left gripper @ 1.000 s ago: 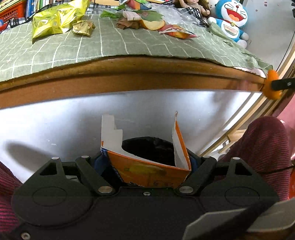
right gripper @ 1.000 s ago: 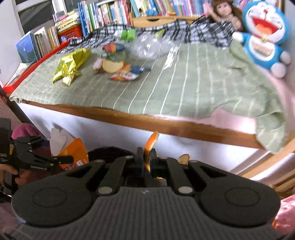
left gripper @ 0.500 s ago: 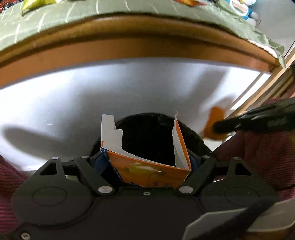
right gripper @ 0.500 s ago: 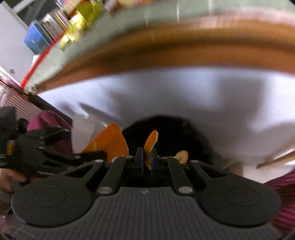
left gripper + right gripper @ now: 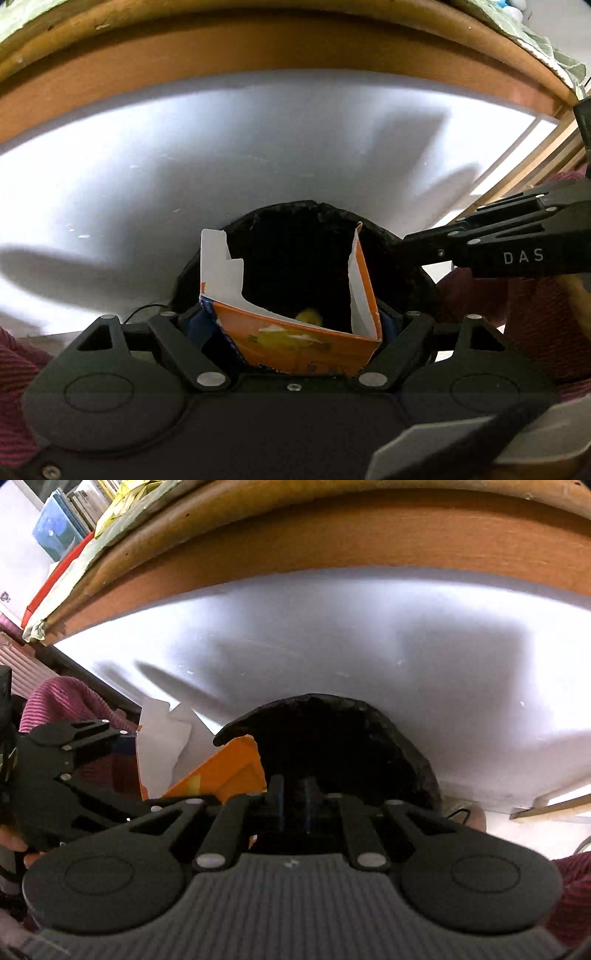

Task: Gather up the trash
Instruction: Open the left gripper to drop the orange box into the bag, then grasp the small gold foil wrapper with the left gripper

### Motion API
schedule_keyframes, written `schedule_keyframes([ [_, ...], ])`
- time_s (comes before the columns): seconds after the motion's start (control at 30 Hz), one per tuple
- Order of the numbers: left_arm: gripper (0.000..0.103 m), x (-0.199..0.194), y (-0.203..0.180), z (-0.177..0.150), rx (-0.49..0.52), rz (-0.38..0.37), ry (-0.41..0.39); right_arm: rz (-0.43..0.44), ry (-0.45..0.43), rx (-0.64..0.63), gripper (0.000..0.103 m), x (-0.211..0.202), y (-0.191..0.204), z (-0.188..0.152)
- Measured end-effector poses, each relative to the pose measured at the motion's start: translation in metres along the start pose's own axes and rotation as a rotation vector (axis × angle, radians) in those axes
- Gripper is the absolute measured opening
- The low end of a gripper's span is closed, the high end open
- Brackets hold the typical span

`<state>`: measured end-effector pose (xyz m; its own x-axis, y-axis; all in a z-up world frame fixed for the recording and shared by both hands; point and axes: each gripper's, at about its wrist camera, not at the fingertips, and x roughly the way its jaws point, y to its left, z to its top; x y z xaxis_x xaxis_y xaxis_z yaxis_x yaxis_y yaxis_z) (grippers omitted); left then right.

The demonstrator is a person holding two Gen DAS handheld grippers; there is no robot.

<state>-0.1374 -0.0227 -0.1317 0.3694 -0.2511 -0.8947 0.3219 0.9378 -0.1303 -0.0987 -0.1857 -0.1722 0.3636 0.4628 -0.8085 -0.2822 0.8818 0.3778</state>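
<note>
My left gripper [image 5: 295, 325] holds a torn orange and white carton [image 5: 295, 343] by its sides, just above the mouth of a black trash bin [image 5: 314, 205]. Its jaws are opening, with the carton still between the pads. A small yellow scrap [image 5: 308, 315] lies inside the bin. My right gripper [image 5: 293, 786] points down into the same bin [image 5: 388, 723]. Its jaws are opening too, a narrow gap with nothing between them. In the left wrist view the right gripper [image 5: 406, 245] reaches in over the bin's right rim. The carton [image 5: 229, 771] shows at the left in the right wrist view.
The bin stands against the bed's white side panel [image 5: 184, 147] under a wooden rail [image 5: 258, 48]. Books [image 5: 55, 528] and a yellow wrapper [image 5: 125, 494] show at the bed's far left corner. Maroon sleeves [image 5: 55, 698] flank both grippers.
Both grippers sank from bed height to the bin's mouth. The orange peel that the right gripper pinched is gone from its fingers, which have parted. The carton stays in the left gripper.
</note>
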Motion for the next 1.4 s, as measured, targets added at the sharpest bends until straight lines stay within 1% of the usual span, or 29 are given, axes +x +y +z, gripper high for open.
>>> schedule_keyframes([
  [0.03,0.086,0.0,0.0,0.0,0.001,-0.002,-0.002,-0.001,-0.003,0.001,0.034,0.0,0.0,0.0],
  [0.1,0.088,0.0,0.001,-0.001,-0.005,-0.004,0.002,-0.001,-0.009,0.0,0.043,-0.001,0.0,-0.002],
  [0.23,0.09,-0.001,0.003,-0.001,-0.021,-0.002,0.004,-0.004,-0.022,-0.001,0.047,-0.001,0.001,-0.001],
  [0.33,0.093,-0.006,0.006,-0.001,-0.026,-0.004,-0.016,-0.006,-0.035,-0.003,0.052,-0.005,0.003,-0.001],
  [0.47,0.096,-0.016,0.008,0.0,-0.03,-0.008,-0.048,-0.009,-0.055,-0.006,0.055,-0.01,0.005,0.001],
  [0.63,0.096,-0.034,0.005,0.001,-0.023,0.0,-0.099,-0.015,-0.096,-0.02,0.062,-0.022,0.011,0.003],
  [0.77,0.097,-0.06,0.007,0.002,0.002,0.003,-0.175,-0.006,-0.155,-0.047,0.067,-0.039,0.018,0.008],
  [0.93,0.101,-0.106,0.012,0.006,0.034,0.018,-0.333,0.026,-0.281,-0.099,0.079,-0.078,0.029,0.017],
  [1.07,0.102,-0.14,0.019,0.016,0.02,0.037,-0.458,0.028,-0.38,-0.137,0.084,-0.105,0.035,0.027],
  [1.2,0.102,-0.164,0.03,0.027,0.007,0.063,-0.564,0.009,-0.478,-0.173,0.087,-0.125,0.039,0.039],
  [1.3,0.102,-0.166,0.032,0.043,-0.006,0.105,-0.603,-0.025,-0.541,-0.197,0.088,-0.133,0.041,0.048],
  [1.4,0.102,-0.165,0.037,0.059,-0.042,0.148,-0.64,-0.084,-0.606,-0.195,0.089,-0.136,0.04,0.061],
])
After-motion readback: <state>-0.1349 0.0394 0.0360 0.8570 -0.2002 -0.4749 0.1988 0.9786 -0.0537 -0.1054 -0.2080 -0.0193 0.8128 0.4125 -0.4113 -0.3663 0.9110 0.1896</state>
